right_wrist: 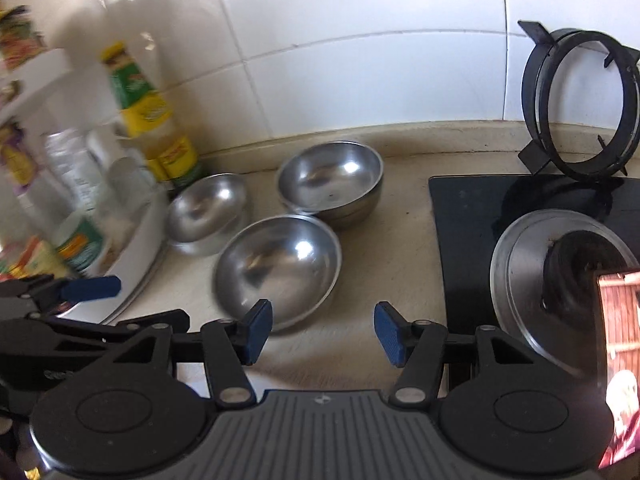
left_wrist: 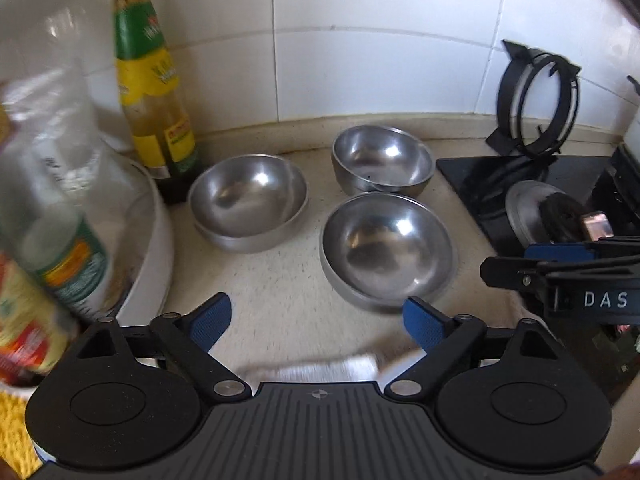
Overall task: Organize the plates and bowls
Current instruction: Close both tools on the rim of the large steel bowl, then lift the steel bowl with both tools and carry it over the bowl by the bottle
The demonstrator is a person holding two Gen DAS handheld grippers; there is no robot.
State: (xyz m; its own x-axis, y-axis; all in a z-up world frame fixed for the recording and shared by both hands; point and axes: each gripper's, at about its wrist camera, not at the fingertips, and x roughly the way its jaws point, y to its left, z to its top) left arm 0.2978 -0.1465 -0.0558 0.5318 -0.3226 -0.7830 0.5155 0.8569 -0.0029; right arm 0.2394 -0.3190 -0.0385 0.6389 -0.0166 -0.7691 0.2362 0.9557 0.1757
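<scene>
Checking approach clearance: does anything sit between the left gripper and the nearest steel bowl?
Nothing visible does. Only bare counter lies between the open left gripper and the nearest bowl. The right gripper sits off to the side.

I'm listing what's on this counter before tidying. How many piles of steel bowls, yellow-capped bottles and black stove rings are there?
Steel bowl piles: 3
Yellow-capped bottle: 1
Black stove ring: 1
Total: 5
</scene>
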